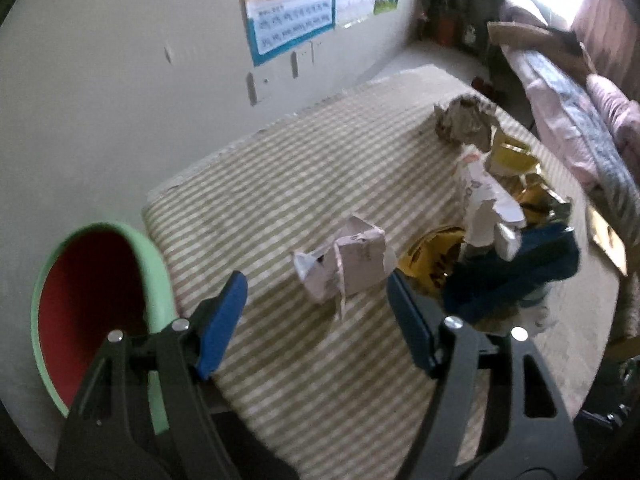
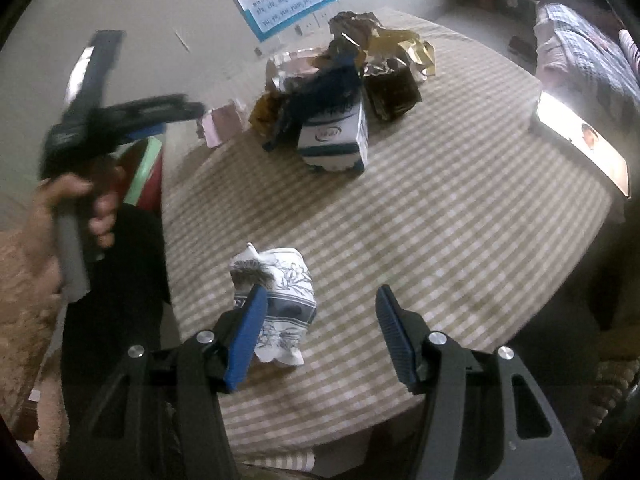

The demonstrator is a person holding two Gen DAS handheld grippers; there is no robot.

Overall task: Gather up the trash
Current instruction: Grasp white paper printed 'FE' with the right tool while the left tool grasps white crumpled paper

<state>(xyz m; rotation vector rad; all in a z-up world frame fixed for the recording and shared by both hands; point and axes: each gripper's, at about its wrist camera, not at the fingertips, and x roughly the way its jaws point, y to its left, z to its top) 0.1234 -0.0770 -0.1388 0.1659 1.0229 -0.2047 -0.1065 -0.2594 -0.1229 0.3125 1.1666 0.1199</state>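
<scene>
Trash sits in a heap on my checked tablecloth, and I take that heap as the landmark. In the right wrist view it is made of a white and blue carton at its near side, a dark crumpled wrapper to the right of the carton, gold foil behind it and a brown paper wad at the far end. A pale pink carton lies apart from the heap on its left side, toward the green bin with a red inside, which stands off the cloth's left edge. My left gripper hangs released, blue pads spread wide, with the pink carton just beyond the gap and nothing between them; a yellow wrapper of the heap shows just past my right-hand pad. My right gripper is released too, jaws wide, well on the near side of the heap. A crumpled white paper with blue print lies on the cloth there, partly behind the left pad; I cannot tell whether the pad touches it. From the right wrist view my left hand grips its tool's handle left of the heap, blurred. A lit tablet lies at the cloth's right edge, well apart from the heap.
</scene>
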